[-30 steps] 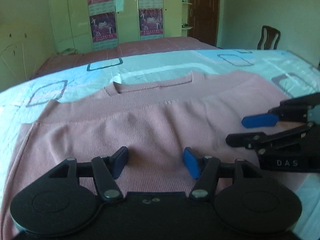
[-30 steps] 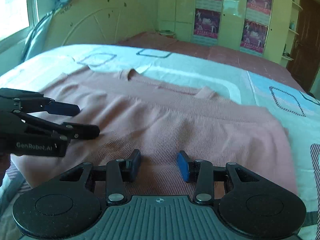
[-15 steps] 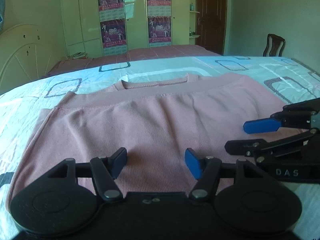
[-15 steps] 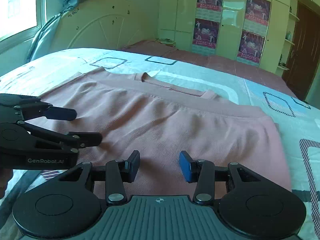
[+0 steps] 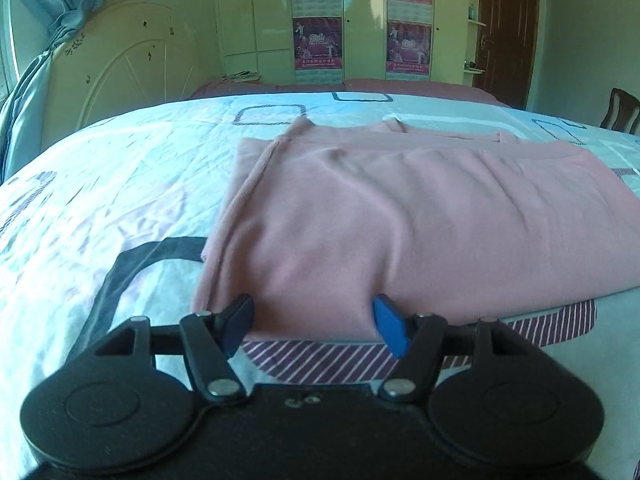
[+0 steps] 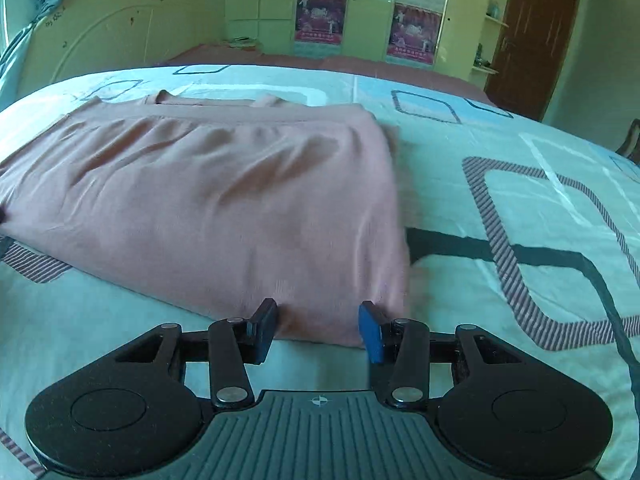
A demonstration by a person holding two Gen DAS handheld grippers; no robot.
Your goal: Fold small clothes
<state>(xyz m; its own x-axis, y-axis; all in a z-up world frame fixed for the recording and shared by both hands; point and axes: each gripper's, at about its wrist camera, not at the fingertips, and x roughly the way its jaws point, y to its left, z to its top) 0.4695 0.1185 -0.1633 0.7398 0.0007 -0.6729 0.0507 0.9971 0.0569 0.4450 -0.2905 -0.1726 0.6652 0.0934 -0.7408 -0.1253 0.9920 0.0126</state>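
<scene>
A pink knit sweater point(image 5: 400, 216) lies flat on the bed, folded in half, its neckline at the far edge. It also shows in the right wrist view point(image 6: 224, 192). My left gripper point(image 5: 314, 326) is open at the sweater's near left corner, its fingers either side of the near edge. My right gripper point(image 6: 318, 326) is open at the near right corner, with the edge between its fingers. Neither grips the cloth.
The bed has a light blue sheet point(image 5: 104, 200) with dark square outlines point(image 6: 520, 248). A cream headboard point(image 5: 132, 60) and a blue curtain point(image 5: 60, 12) stand at the left. A postered wardrobe point(image 6: 360, 12), a brown door point(image 6: 532, 40) and a chair point(image 5: 620, 110) are behind.
Both grippers have drawn back and apart, from above the sweater's middle to its near corners. Each has dropped out of the other's view. The sweater still lies flat.
</scene>
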